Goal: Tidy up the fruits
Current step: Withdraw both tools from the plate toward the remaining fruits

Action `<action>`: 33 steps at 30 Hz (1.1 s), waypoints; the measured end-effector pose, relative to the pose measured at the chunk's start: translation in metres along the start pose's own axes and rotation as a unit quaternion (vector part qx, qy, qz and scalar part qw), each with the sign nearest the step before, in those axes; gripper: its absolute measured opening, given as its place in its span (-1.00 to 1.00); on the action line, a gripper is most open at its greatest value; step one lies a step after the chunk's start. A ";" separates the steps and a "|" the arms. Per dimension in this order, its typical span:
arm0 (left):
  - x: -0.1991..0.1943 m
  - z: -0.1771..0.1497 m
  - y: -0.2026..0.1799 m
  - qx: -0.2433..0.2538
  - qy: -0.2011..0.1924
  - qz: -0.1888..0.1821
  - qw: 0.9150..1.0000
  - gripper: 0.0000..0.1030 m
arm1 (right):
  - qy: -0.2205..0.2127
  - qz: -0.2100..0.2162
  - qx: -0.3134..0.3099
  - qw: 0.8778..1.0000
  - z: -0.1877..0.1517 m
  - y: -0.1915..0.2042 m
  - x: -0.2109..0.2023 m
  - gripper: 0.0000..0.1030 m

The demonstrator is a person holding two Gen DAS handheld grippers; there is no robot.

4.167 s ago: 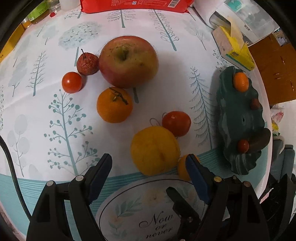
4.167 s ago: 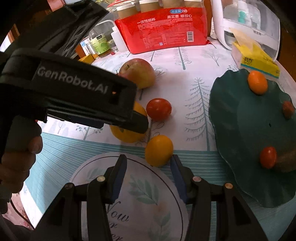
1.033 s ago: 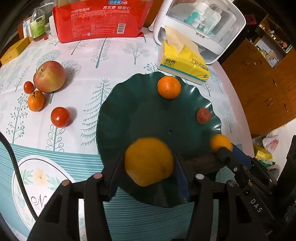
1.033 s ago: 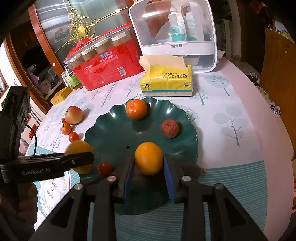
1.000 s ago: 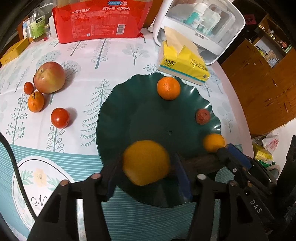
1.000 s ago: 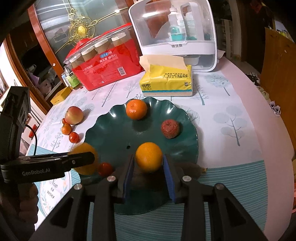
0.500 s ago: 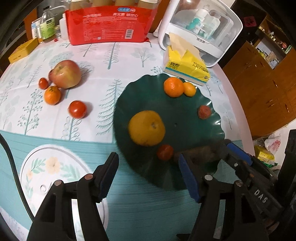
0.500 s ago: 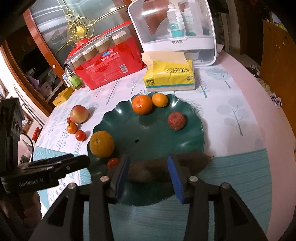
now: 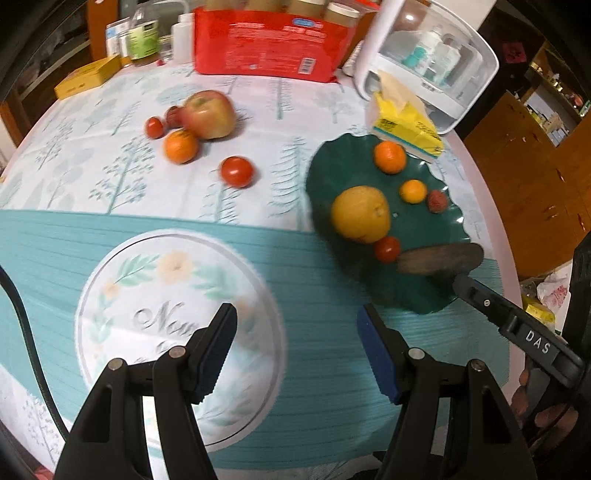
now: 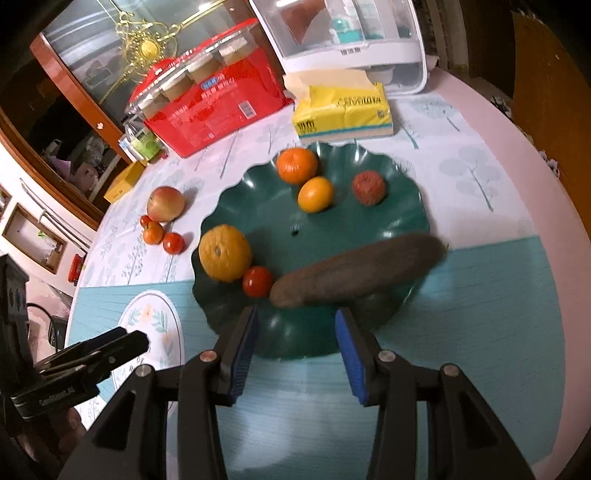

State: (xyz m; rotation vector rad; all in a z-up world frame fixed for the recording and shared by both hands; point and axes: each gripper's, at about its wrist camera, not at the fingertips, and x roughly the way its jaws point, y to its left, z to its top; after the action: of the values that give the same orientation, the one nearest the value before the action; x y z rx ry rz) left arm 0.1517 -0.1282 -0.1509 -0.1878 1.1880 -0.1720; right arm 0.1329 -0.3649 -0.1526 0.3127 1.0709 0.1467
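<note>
Both oranges now released onto green plate [image 10: 402, 177], left gripper [image 9: 295, 345] empty

We saw a round table [image 10: 517, 206] under a cloth [image 9: 92, 184] printed with pale trees and banded in teal. Behind it rose a cabinet [image 10: 92, 74] framed in reddish wood, its glass door carrying a gilt ornament [image 10: 146, 46]. Brown wooden cupboards [image 9: 535, 155] stood to one side. At the table's far edge we noted a red pack of cups [image 10: 210, 99], a yellow tissue box [image 10: 343, 110] and a white lidded case [image 10: 351, 33]. Warm indoor light fell across the cloth.
</note>
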 end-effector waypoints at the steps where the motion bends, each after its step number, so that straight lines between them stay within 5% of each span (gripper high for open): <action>1: -0.002 -0.001 0.004 -0.001 -0.001 0.002 1.000 0.28 | 0.004 -0.002 0.004 1.000 -0.002 0.002 0.000 -0.14; 16: -0.044 0.007 0.094 0.013 -0.010 0.033 0.999 0.42 | 0.060 -0.020 0.077 0.995 -0.015 0.064 0.018 -0.14; 33: -0.042 0.092 0.163 0.114 -0.019 0.022 0.993 0.52 | 0.091 -0.002 0.191 0.977 -0.002 0.145 0.067 0.11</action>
State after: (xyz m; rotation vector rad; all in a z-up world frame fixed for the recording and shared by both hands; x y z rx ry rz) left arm 0.2278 0.0448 -0.1176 0.0367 1.1232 -0.2622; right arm 0.1672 -0.2095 -0.1631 0.6528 1.2820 -0.0384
